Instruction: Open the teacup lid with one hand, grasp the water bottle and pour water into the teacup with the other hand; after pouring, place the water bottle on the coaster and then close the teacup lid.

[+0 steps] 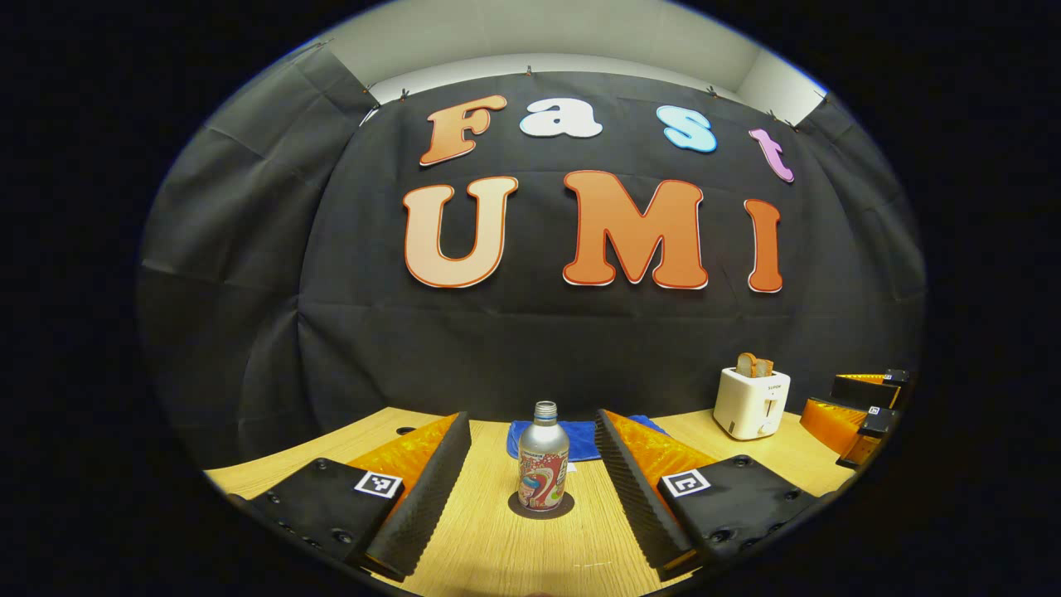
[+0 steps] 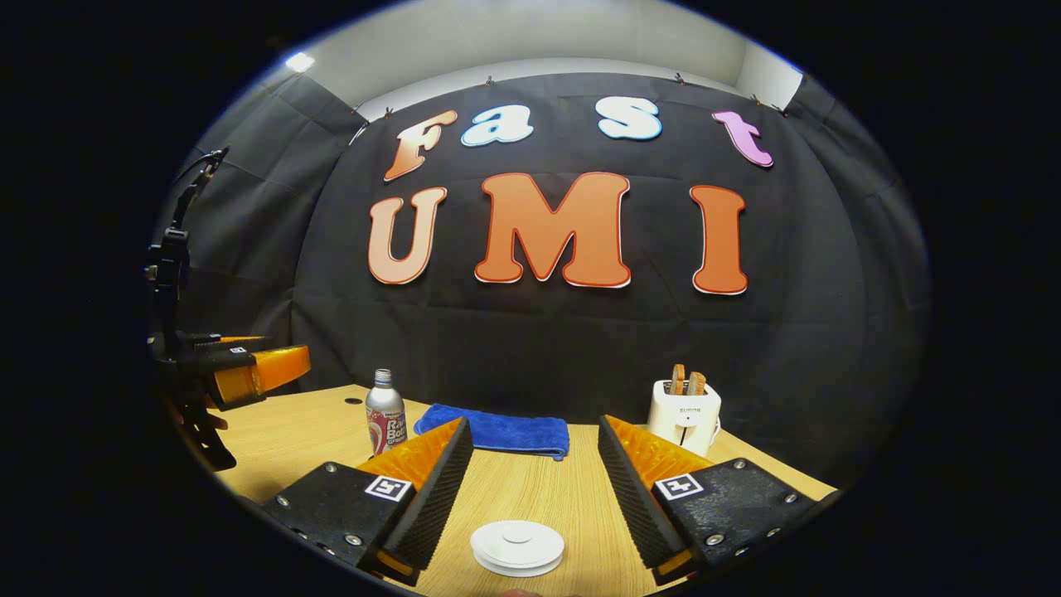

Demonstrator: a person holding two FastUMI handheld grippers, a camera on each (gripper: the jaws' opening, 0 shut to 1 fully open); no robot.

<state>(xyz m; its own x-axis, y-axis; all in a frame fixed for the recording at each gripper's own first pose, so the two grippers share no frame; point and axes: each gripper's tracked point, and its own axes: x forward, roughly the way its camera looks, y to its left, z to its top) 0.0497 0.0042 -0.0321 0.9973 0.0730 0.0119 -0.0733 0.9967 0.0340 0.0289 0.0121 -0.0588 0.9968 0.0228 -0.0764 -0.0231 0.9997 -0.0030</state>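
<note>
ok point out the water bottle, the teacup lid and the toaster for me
water bottle (image 1: 543,468): left gripper view, on the middle of its printed body.
teacup lid (image 2: 517,546): right gripper view, on its flat white top beside the centre knob.
toaster (image 2: 685,419): right gripper view, on its white front face.

Left gripper (image 1: 533,464) sits low and level, its two ridged fingers spread wide, nothing pressed between them. Right gripper (image 2: 535,473) matches it, fingers wide apart and angled slightly downward. From the right gripper view the left gripper (image 2: 249,369) hangs off to the side, raised, with fingers pointing inward.
</note>
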